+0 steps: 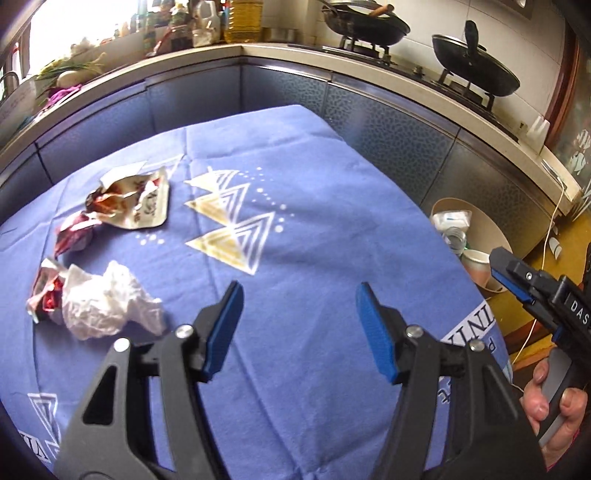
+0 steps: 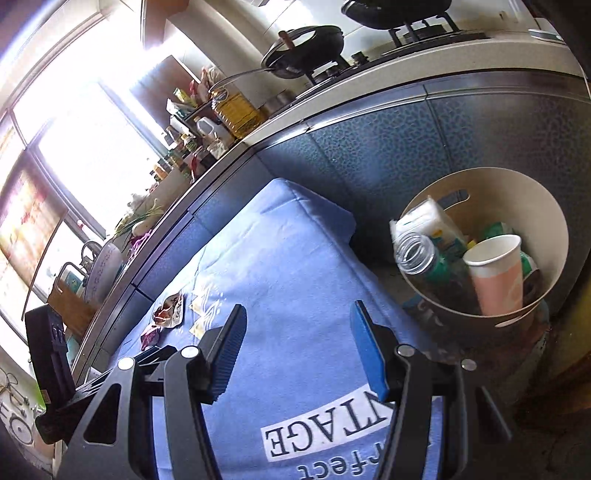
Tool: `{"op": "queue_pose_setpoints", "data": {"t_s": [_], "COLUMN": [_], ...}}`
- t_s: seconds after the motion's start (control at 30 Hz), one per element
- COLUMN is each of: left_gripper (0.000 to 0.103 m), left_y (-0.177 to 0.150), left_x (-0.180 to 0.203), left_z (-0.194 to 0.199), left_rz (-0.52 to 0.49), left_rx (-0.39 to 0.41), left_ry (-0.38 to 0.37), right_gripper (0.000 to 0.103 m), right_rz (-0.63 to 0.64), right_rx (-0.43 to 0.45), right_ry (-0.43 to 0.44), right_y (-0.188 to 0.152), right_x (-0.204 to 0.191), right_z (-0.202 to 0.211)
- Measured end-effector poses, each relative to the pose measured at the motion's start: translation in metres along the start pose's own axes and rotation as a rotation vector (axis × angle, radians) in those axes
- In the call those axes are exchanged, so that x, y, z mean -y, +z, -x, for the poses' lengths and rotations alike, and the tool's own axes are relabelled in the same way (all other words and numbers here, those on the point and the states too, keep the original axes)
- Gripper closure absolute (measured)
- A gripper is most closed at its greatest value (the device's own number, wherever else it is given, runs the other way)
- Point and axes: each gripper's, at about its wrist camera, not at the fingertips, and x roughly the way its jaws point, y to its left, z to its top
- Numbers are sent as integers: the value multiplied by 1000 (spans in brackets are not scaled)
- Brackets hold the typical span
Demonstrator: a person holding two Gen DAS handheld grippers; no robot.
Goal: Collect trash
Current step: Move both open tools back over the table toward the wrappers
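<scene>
The left tool (image 1: 299,325), black with blue pads, hangs over a counter draped in a blue cloth (image 1: 314,206) printed with white and gold triangles; its jaws stand spread with nothing between them. The right tool (image 2: 297,350) is built the same and is likewise spread and empty, tilted over the near corner of the cloth where white block lettering shows. A hand (image 1: 554,402) grips its handle at the right edge of the left wrist view.

The trash lies together on the left part of the cloth, well apart from both tools. Nearest the left tool sits a crumpled white tissue (image 1: 107,306), touching a small scrunched red and silver wrapper (image 1: 46,295) on its left. Farther back lies a crushed dark red wrapper (image 1: 75,236), and beyond it a torn silver and red foil packet (image 1: 133,201) spread open.

Off the right side of the counter, lower down, stands a round beige bin (image 2: 554,229). Inside it are a pink and white paper cup (image 2: 498,273), a clear plastic bottle (image 2: 417,254) and a white packet (image 2: 424,218).

Behind, a kitchen worktop carries black woks (image 1: 365,22) on a stove and a large yellow oil bottle (image 1: 243,18).
</scene>
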Motion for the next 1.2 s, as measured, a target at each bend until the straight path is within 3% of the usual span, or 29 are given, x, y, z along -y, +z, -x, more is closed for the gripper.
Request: {"op": "queue_pose_setpoints", "data": {"t_s": [0.37, 0.73, 1.03, 1.2], "left_gripper": [42, 42, 42, 42], "left_y": [-30, -61, -75, -88], "left_x": [-71, -137, -172, -192], "left_z": [20, 39, 55, 56], "left_rz": [115, 209, 227, 295], "left_rx": [20, 39, 46, 32], "left_ry": [101, 115, 158, 191], "right_gripper": [45, 45, 45, 45], "right_rz": [82, 195, 176, 186], "right_rx": [-117, -233, -230, -246], "right_ry": [66, 73, 77, 107], "right_y": [-27, -67, -77, -75], "right_x": [-64, -116, -112, -113], "right_z": [-40, -69, -61, -66]}}
